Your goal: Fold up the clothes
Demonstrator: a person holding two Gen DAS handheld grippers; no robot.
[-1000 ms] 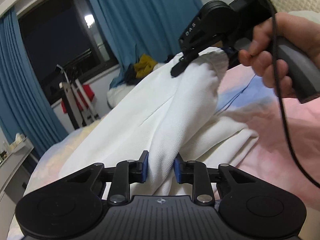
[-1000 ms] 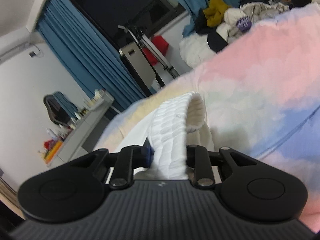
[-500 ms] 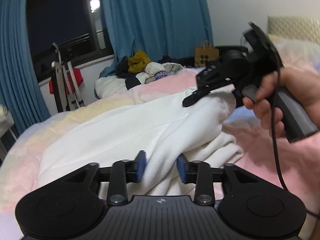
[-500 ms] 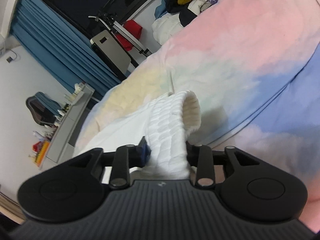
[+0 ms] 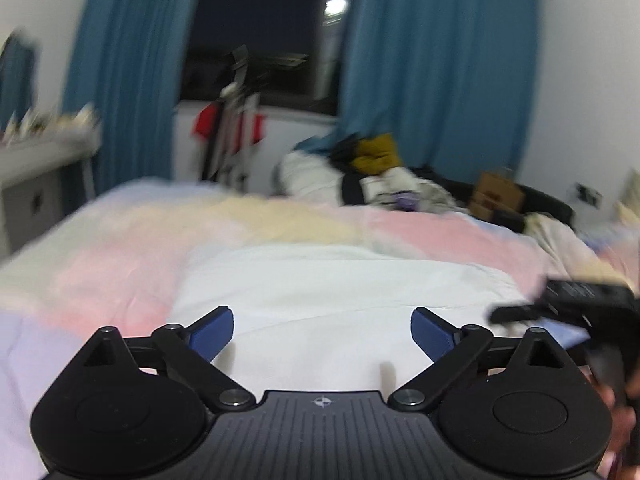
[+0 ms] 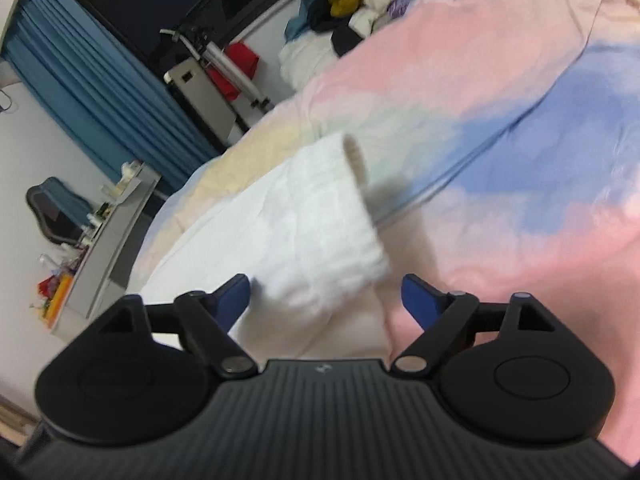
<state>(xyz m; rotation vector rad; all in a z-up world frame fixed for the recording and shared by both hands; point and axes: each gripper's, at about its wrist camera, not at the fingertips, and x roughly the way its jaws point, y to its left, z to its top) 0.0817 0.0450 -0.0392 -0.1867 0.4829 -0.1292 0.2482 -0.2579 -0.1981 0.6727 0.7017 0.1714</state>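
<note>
While both the left gripper (image 5: 322, 330) and right gripper (image 6: 326, 294) are opening, grasping nothing, the soft, light white garment (image 6: 280, 236) on the bed (image 6: 460, 92) looks best pinched at its ribbed cuff (image 6: 344, 256).

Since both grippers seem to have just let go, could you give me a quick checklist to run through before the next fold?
1. Left gripper free of cloth: ok, jaws opening, nothing pinched.
2. Right gripper free of cloth: ok, jaws opening, pads off the cuff.
3. White garment resting on the bed: ok.
4. Garment lying flat: not ok, the cuff end looks bunched.
5. Fold edges aligned: cannot tell, blurred.
</note>
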